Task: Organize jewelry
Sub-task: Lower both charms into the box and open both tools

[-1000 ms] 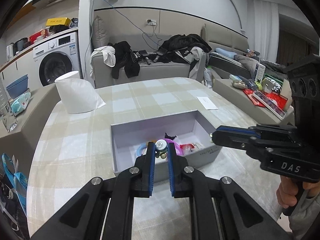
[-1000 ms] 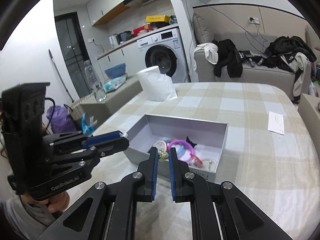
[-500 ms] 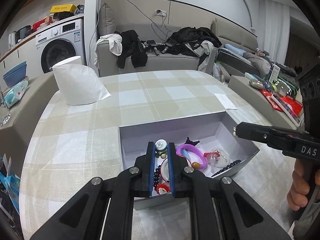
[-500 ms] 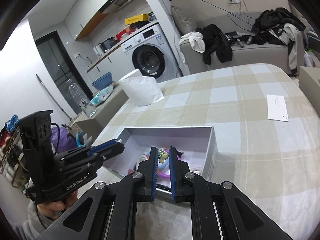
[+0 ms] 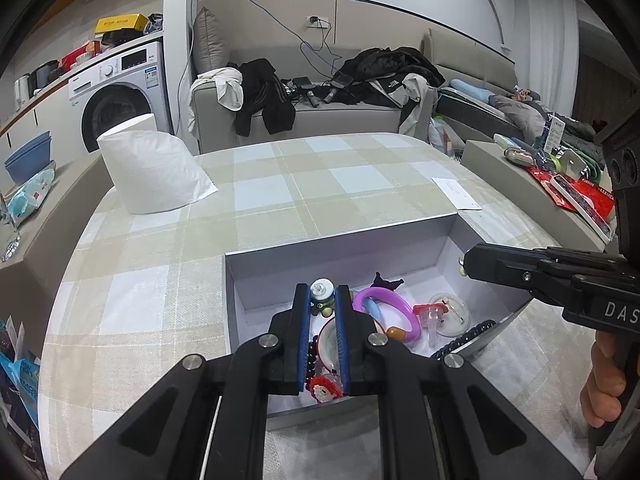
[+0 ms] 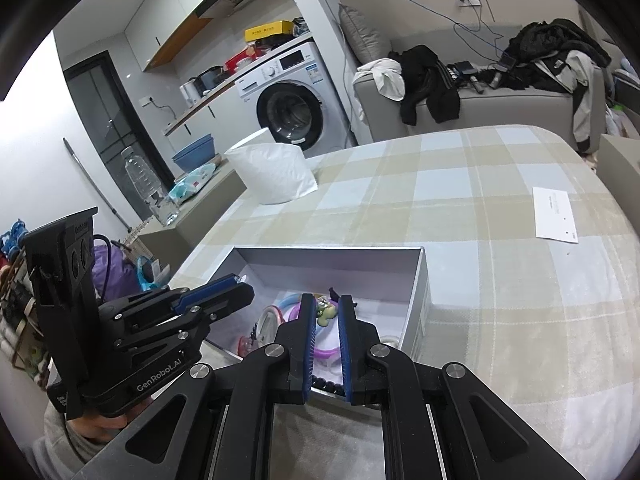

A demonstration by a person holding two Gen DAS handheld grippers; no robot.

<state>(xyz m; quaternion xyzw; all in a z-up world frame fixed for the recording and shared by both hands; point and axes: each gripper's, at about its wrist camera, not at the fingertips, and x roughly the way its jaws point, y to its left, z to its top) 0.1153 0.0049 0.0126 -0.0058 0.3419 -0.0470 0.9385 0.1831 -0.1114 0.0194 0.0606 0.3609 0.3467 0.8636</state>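
Container: grey open box point(image 5: 340, 248) on the checked tablecloth point(image 5: 280, 184); lidless, walls upright, all the jewelry lies inside it.
Contents: purple bangle point(image 5: 386, 312) with a blue ring under it, dark bead bracelet point(image 5: 466, 338) along the near right wall, clear round case point(image 5: 450, 316), red and clear clip point(image 5: 430, 312), small black figure charm point(image 5: 387, 280), red flower piece point(image 5: 326, 388) at the near wall.
Left gripper point(image 5: 322, 298): blue-padded fingers narrowly apart, poised above the box interior; a small white-capped green charm point(image 5: 322, 296) sits in the gap. Possibly pinched, but whether the pads touch it or it only lies beneath them cannot be told.
Right gripper point(image 6: 326, 312): fingers likewise slightly apart, over the near wall of the box, the same green charm point(image 6: 326, 312) seen between the tips; nothing visibly clamped.
Step in hand: judged to be choosing and picking one piece out of the box for sorting.
Method: work with one gripper only, since both point at the same spot; come down on the charm with the pads either side of its body and pinch gently.
Risk: items overlap; a careless lift may drag the bangle or beads along.
Surroundings: white paper roll point(image 5: 152, 168) and paper slip point(image 5: 456, 194) lie well apart from the box.
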